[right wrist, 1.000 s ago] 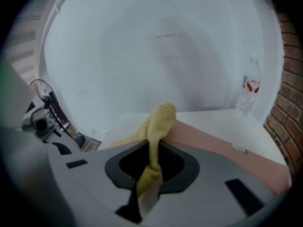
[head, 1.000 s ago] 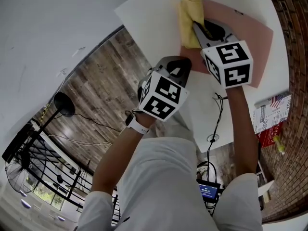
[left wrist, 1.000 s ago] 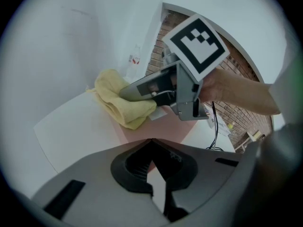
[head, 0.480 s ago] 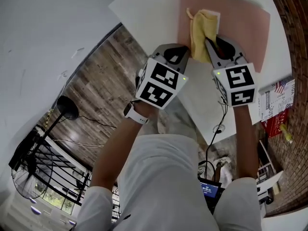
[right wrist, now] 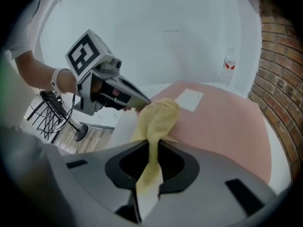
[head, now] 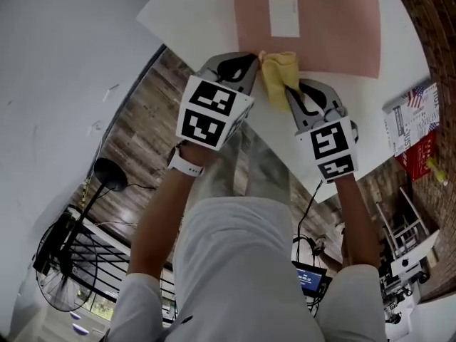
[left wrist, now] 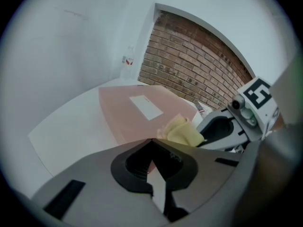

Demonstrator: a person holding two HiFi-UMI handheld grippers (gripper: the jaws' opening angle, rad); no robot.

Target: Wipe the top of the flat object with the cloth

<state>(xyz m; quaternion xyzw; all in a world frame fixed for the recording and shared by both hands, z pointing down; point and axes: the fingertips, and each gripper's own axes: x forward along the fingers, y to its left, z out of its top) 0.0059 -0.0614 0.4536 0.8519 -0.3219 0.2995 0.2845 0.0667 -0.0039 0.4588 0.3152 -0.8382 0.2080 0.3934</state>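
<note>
White table (head: 192,13) by a brick wall (head: 427,20): a pink mat (head: 335,27) w/ a white label (head: 283,15) lies across its far side. Right gripper (head: 291,91) has its jaws clamped on a yellow cloth (head: 279,73), bunched at the mat's near edge. Left gripper (head: 242,63), jaws together, sits just beside the cloth at the mat's near-left corner. Water bottle (right wrist: 229,65) stands nr the table's far edge.

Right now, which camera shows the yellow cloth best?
The right gripper view: the yellow cloth fills the centre, pinched in the right gripper. The head view shows it small; the left gripper view shows only a bunched end.
</note>
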